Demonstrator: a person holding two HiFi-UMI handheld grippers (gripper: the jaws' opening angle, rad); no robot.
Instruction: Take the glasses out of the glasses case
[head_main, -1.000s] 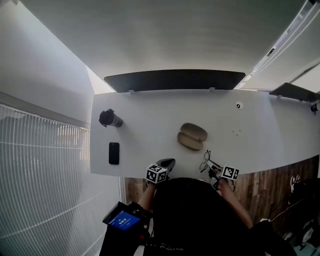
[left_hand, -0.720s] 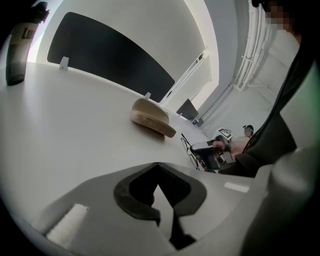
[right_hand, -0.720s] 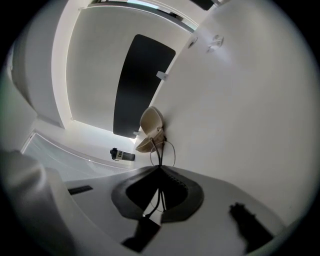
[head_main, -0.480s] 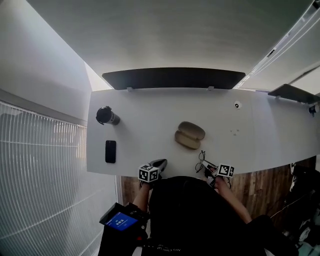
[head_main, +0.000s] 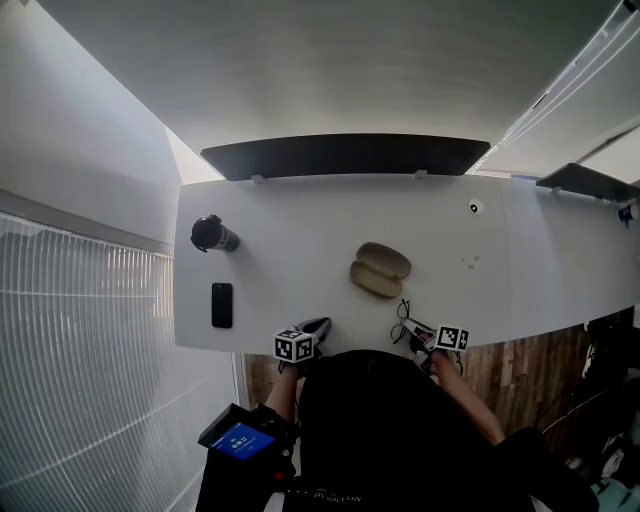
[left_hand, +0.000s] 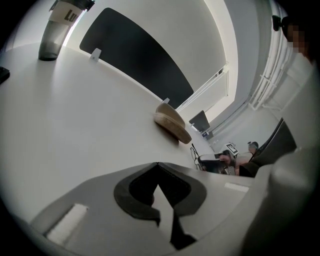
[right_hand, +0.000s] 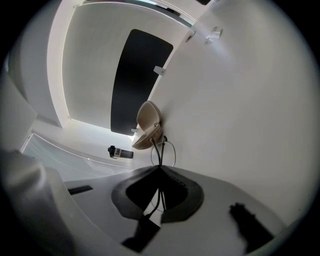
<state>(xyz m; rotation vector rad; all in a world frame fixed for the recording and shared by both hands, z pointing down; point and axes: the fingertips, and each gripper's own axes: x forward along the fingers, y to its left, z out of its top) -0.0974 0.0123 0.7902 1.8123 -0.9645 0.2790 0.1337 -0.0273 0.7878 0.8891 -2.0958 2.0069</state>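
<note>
Gripping the glasses (right_hand: 163, 149) by their thin dark frame, the right gripper (right_hand: 159, 169) had its jaws clamped together on the wire, which ran back between the pads. The glasses sat outside the glasses case (right_hand: 147, 125), on the person's side of it and a little to its right, their lenses close to the case's open mouth in the right gripper view. In the head view the tan glasses case (head_main: 380, 270) lay hinged open near the middle of the white table (head_main: 300, 220), both shells showing, with the glasses (head_main: 404, 320) between it and the table's near edge. The left gripper (head_main: 318, 326) was clenched on nothing, its jaw tips meeting, and it was at the near edge, to the case's left. Well left of the case lay a black phone (head_main: 222, 304), and beyond that, farther left and back, a dark tumbler (head_main: 212, 234). Behind the case a long dark panel (head_main: 345, 155) stood along the table's far edge.
</note>
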